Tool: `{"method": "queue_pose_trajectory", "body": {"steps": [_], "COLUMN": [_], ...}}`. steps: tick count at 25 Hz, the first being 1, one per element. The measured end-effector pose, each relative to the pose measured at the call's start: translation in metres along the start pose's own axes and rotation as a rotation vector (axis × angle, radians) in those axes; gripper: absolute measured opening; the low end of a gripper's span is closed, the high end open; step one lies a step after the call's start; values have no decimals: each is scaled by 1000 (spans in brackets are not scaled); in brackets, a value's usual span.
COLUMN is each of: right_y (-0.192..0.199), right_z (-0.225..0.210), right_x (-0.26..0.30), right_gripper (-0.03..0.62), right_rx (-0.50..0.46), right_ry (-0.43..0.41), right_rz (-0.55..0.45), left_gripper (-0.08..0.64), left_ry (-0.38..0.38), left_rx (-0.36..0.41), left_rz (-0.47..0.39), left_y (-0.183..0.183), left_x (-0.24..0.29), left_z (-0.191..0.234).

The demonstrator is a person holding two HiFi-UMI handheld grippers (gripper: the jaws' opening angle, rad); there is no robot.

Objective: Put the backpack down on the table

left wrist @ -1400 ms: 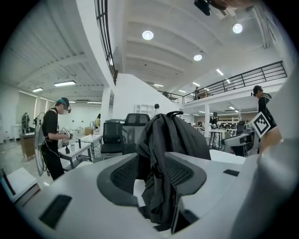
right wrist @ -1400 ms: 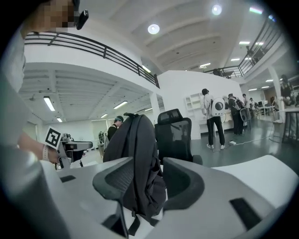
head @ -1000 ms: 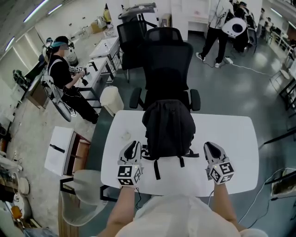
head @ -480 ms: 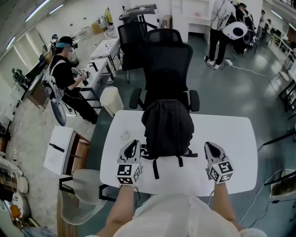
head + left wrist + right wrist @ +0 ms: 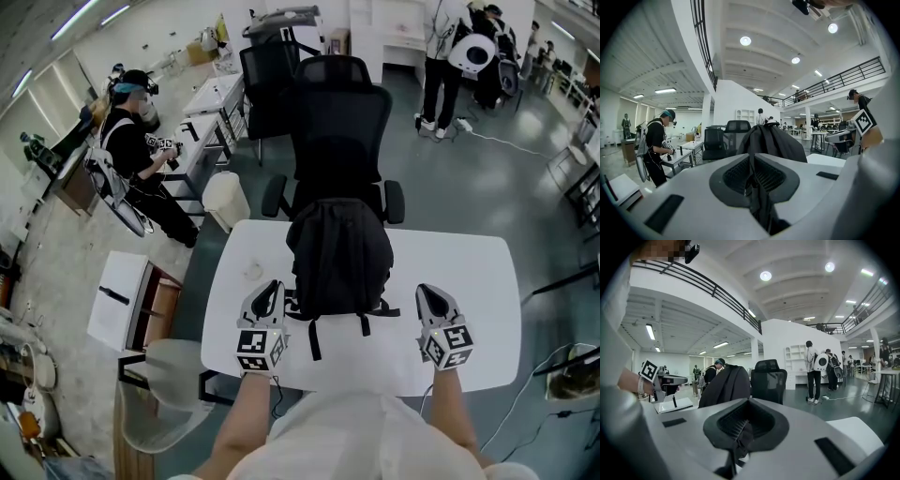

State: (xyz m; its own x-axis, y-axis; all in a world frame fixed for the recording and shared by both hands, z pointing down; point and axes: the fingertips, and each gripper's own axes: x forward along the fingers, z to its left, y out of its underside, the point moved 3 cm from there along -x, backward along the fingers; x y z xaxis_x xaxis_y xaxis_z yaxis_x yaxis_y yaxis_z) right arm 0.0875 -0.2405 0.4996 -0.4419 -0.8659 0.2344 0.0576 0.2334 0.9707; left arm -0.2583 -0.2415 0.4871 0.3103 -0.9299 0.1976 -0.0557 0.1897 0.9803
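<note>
**Head view.** The backpack (image 5: 339,258) stands upright on the white bench (image 5: 469,272), between the left tongs (image 5: 273,286) and the right tongs (image 5: 424,290) and a little ahead of their tips. Its straps (image 5: 315,339) trail back between the two. Only this view shows the spacing. The left tongs lie just beside the backpack's lower edge, while a strip of bare bench separates the right tongs from it.

**Gripper views.** Only these show the jaws. Both pairs are closed, and the ribbed black pads (image 5: 736,174) meet in a dark seam with nothing gripped. From the left tongs the backpack rises straight beyond the tips. From the right tongs it stands ahead and to the left, with a black chair (image 5: 768,376) just right of it. These views also show a high white ceiling with round lamps (image 5: 765,275) and a railing (image 5: 708,289) along an upper gallery.

**Surroundings.** The bench stands on a grey floor (image 5: 487,178). The chair is drawn up to the bench's far edge, beyond the backpack. Far left of the left tongs a person (image 5: 131,155) works at another desk (image 5: 211,105). More people (image 5: 448,52) stand far ahead of the right tongs.

**Pose.** Both forearms (image 5: 246,422) reach forward from the body, roughly parallel. Each pair of tongs lies near level over the near half of the bench, with its tips pointing away from the wearer and its marker cube (image 5: 260,350) rearmost.
</note>
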Motion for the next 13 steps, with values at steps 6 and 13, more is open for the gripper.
{"method": "queue_pose_trajectory", "body": {"steps": [6,13], "right_y": [4,3], "right_z": [1,2], "right_x": [1,2], "right_gripper": [17,17], "right_rx": [-3,-2], "right_ry": [-6,-8], "right_rz": [6,13], "left_gripper": [49,49], "left_ry": [6,8], "left_rx": [2,4], "left_rz": [6,11], "left_y": [4,2], "left_x": [2,3], "left_z": [-2,-2]}}
